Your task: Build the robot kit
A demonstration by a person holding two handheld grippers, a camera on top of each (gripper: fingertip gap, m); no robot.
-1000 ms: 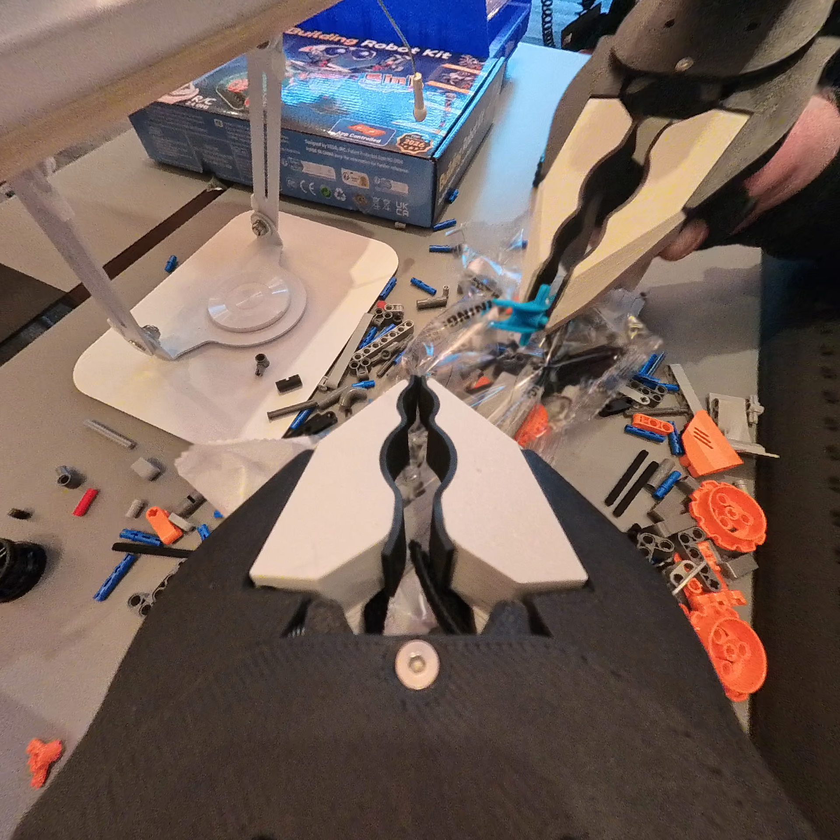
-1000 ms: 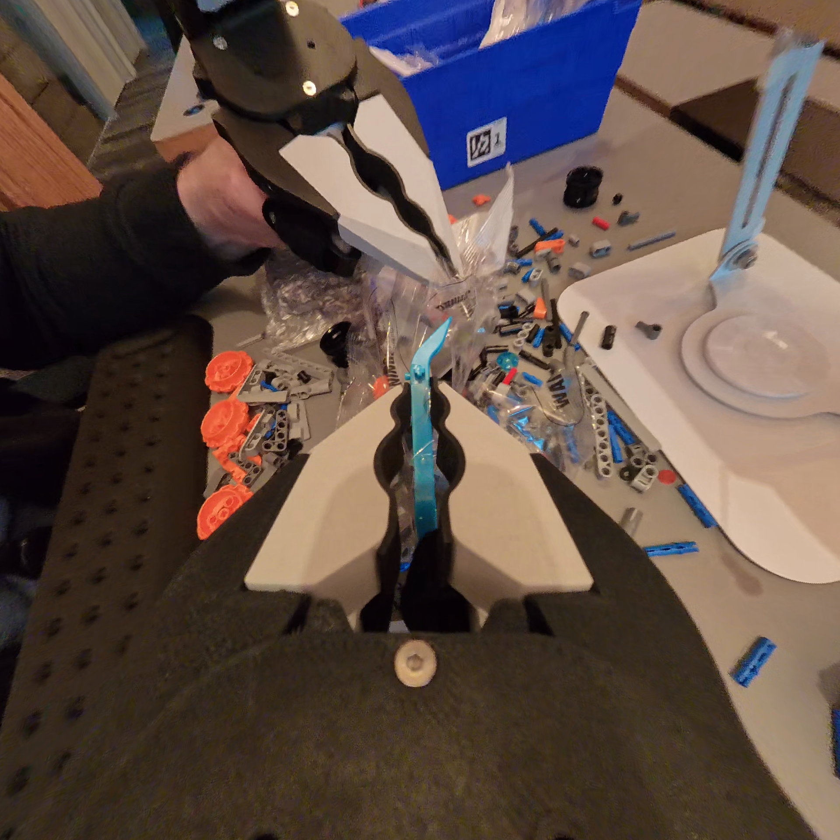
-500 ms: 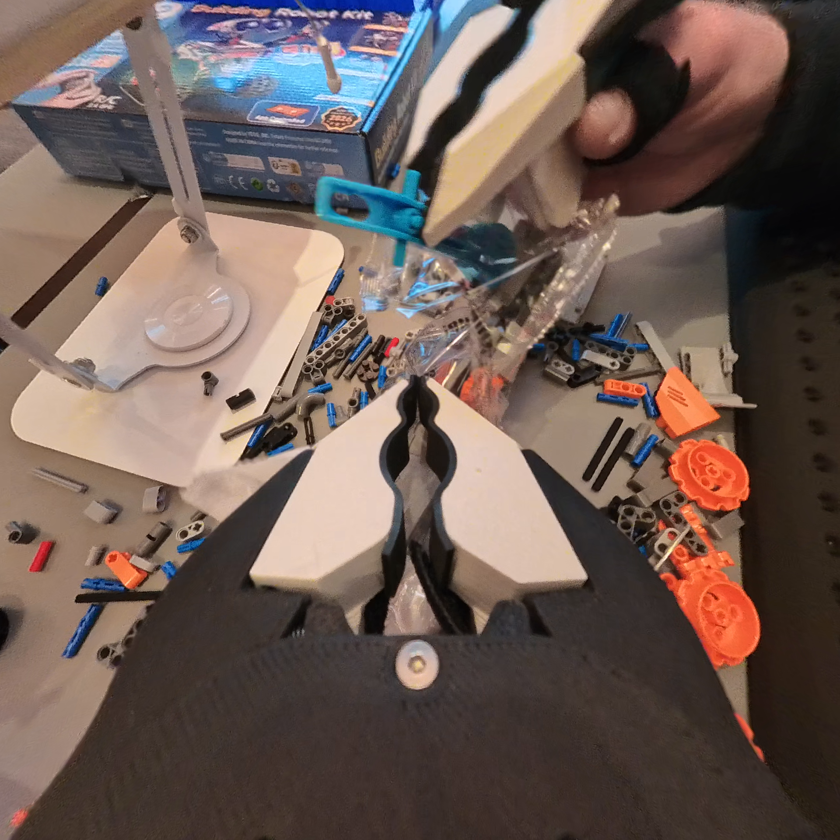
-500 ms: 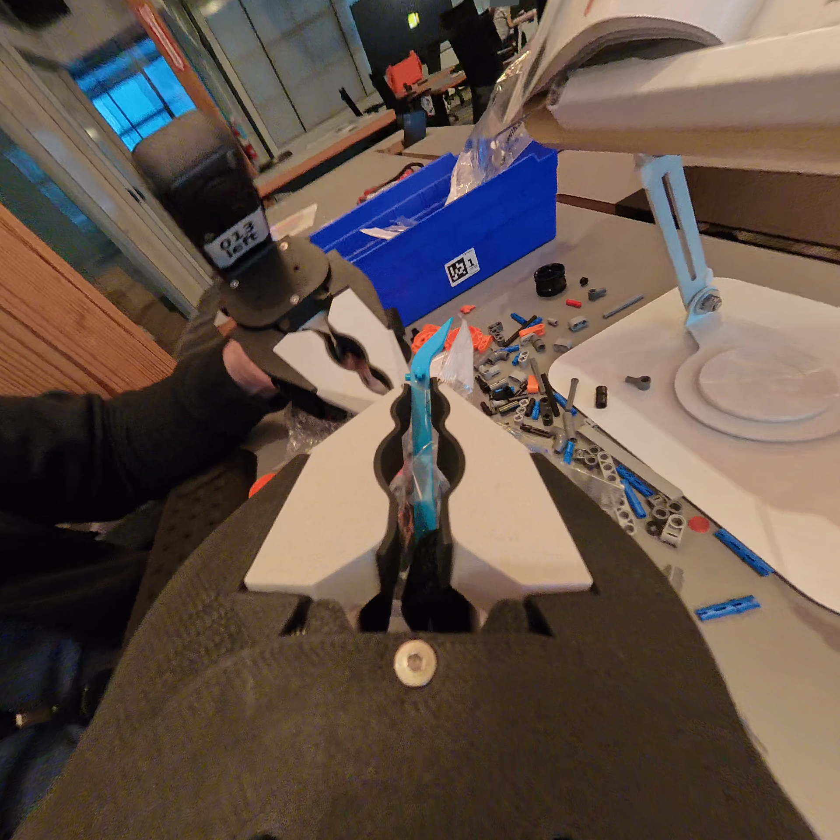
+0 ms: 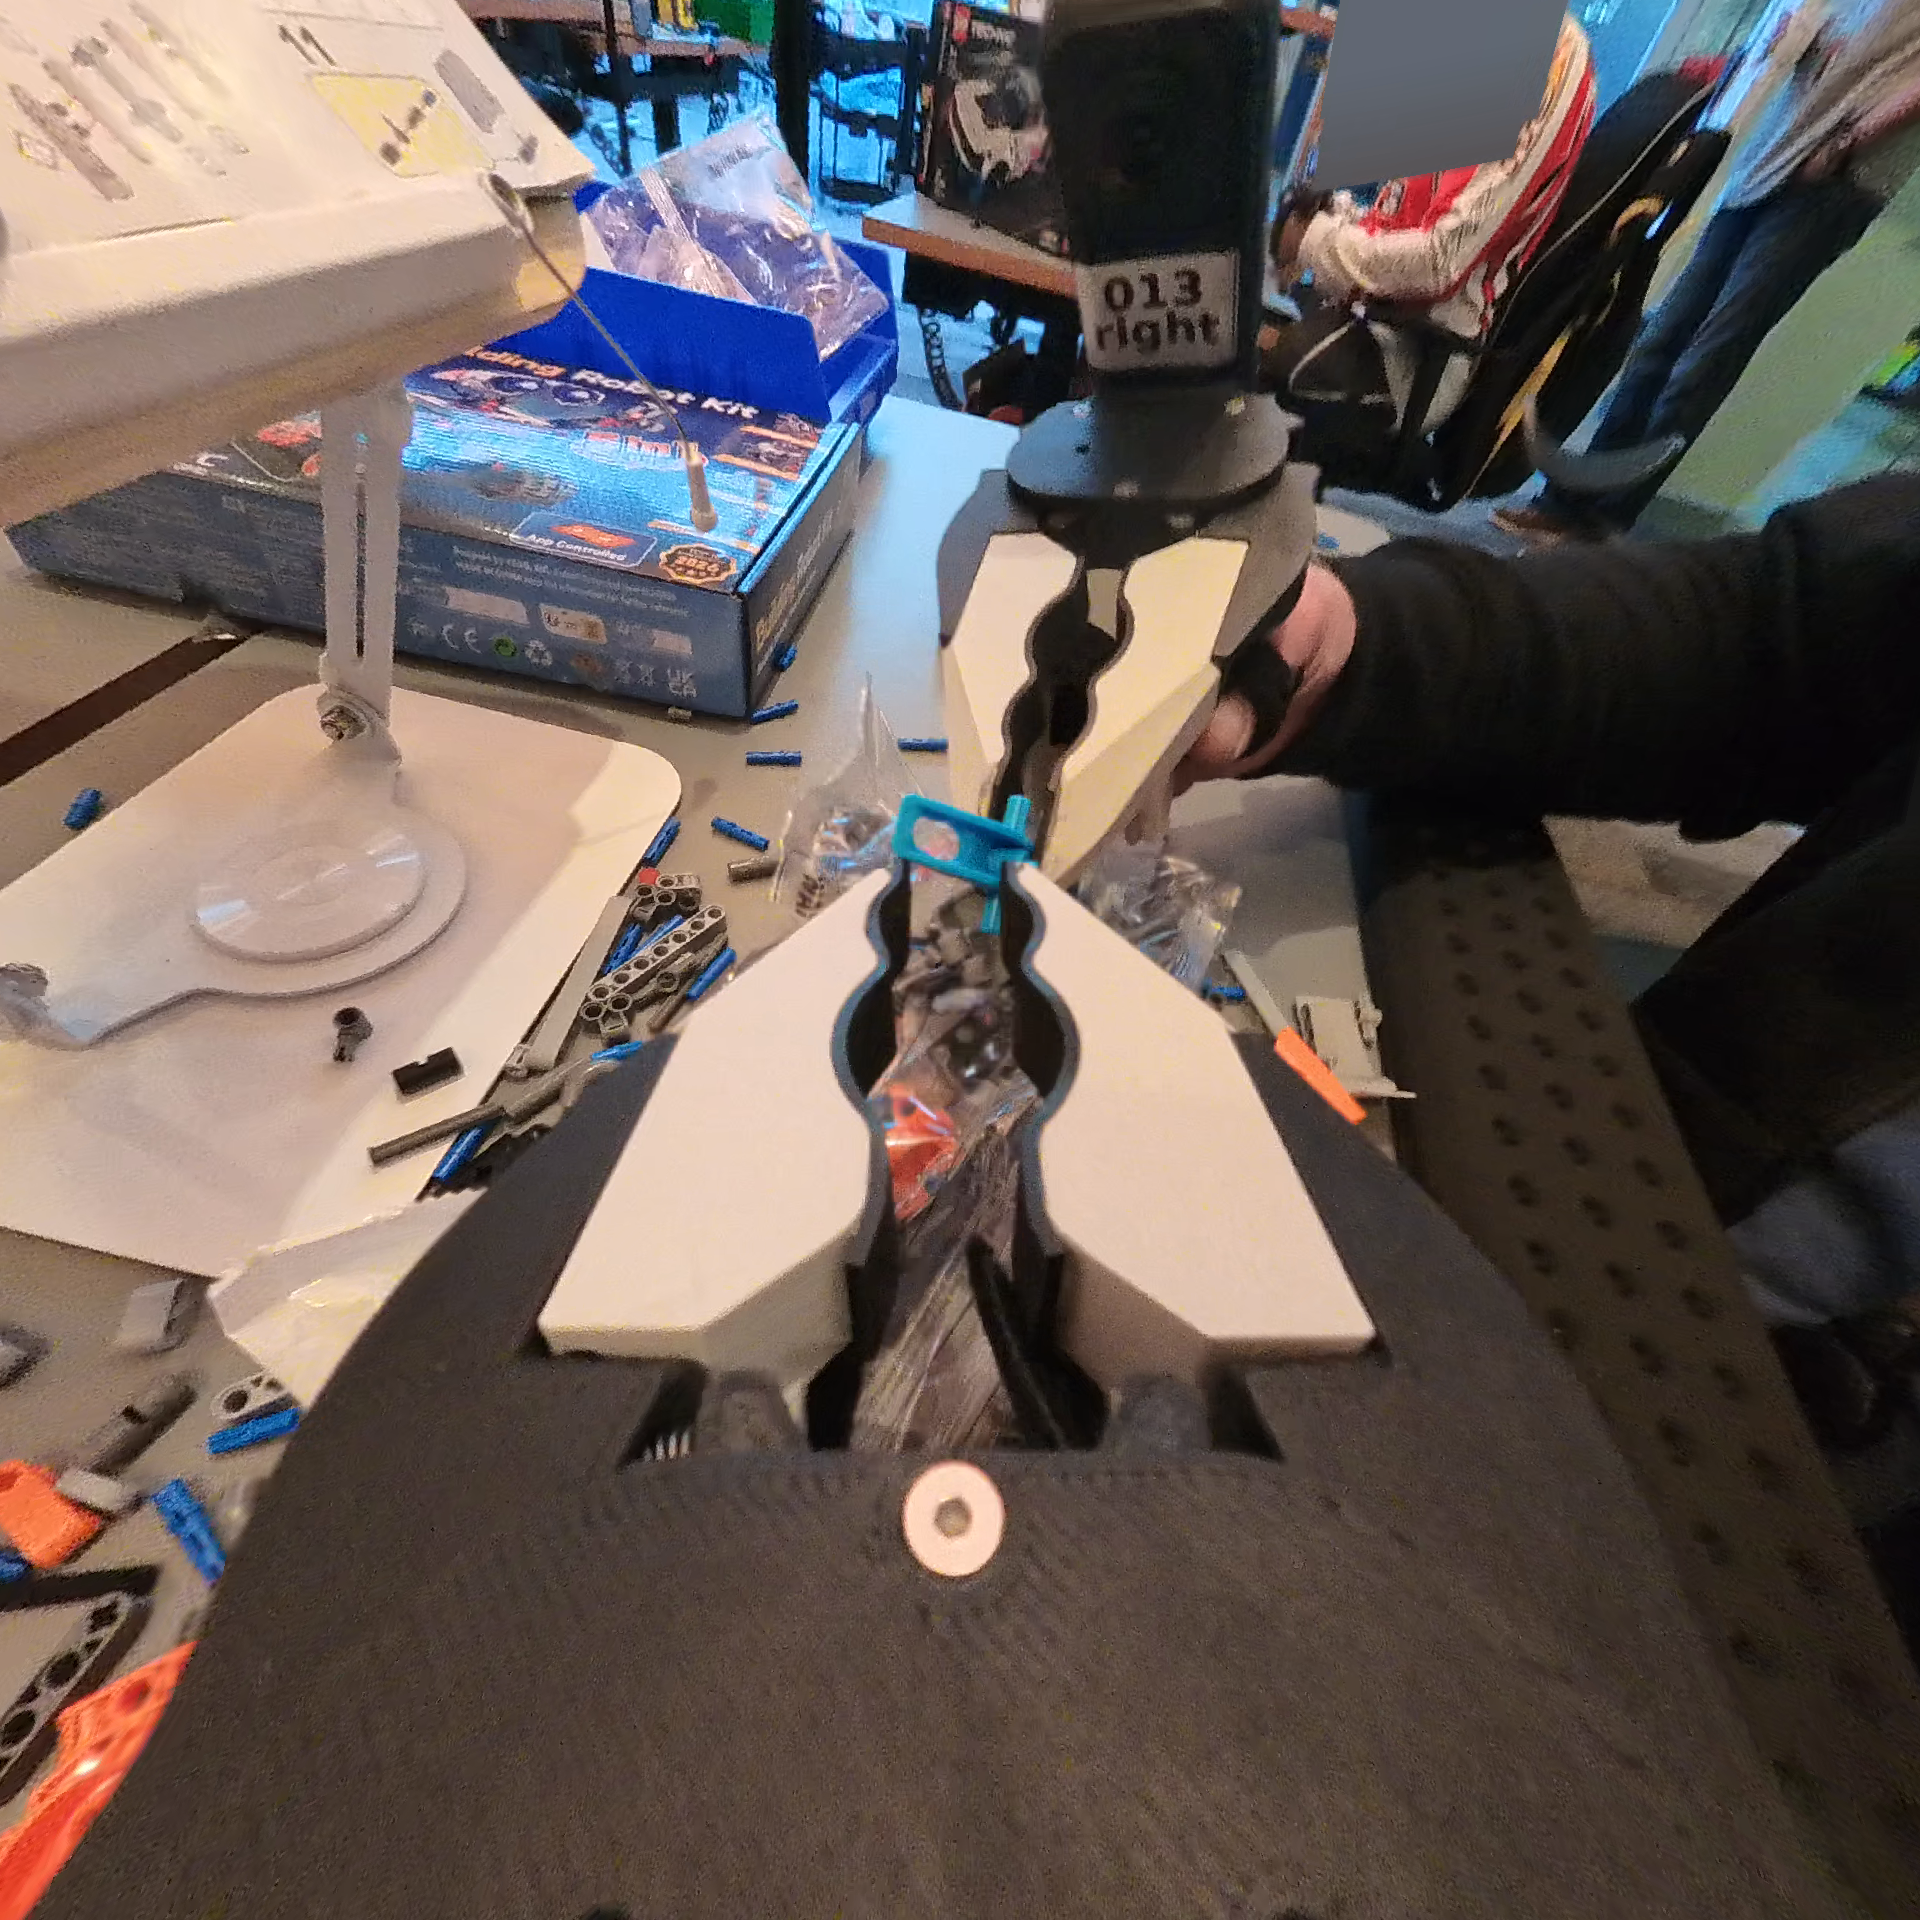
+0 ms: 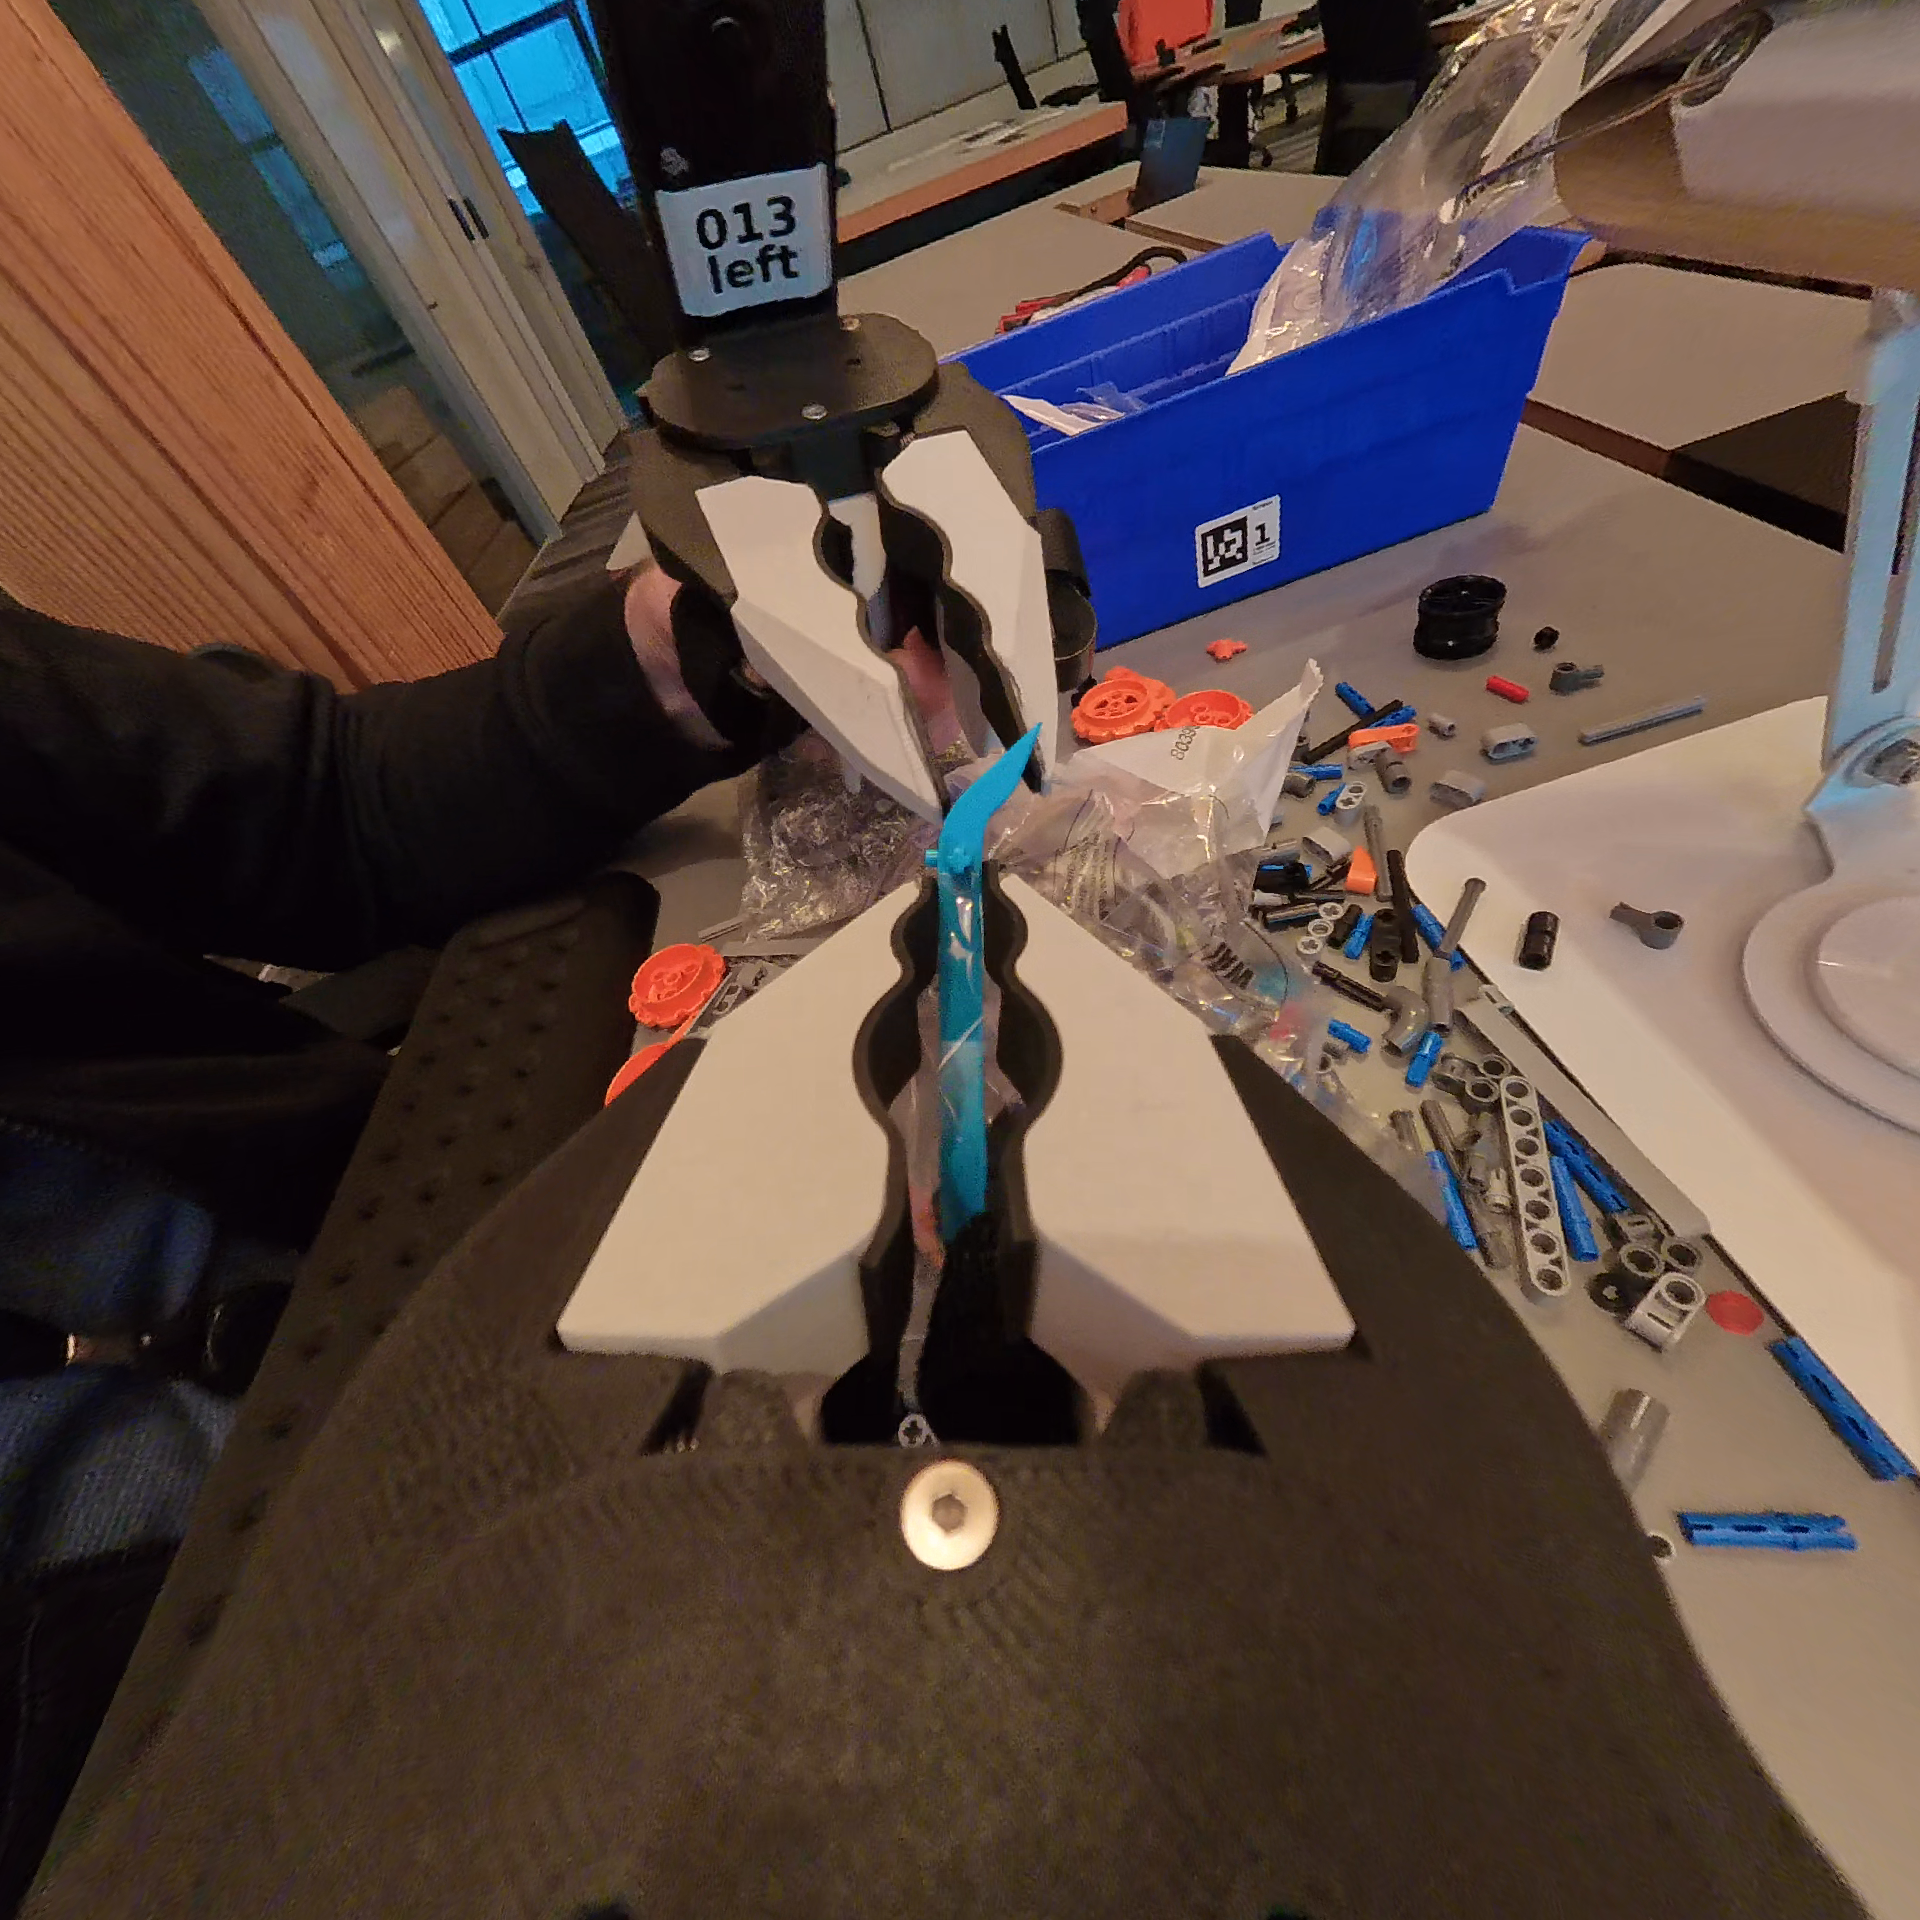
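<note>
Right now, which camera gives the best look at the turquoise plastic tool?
The right wrist view: the turquoise tool runs lengthwise between the right gripper, curved tip clear. The left wrist view shows only its end poking from the right gripper, partly hidden behind the left gripper.

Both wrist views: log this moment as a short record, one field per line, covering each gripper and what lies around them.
left gripper: partly open, a clear plastic bag of parts lying between its fingers
right gripper: shut on a turquoise tool and bag film
table right of it: loose blue, grey and black building pieces
white stand base: at the right edge
blue bin: behind, holding bags
orange wheels: beside the bin
</note>
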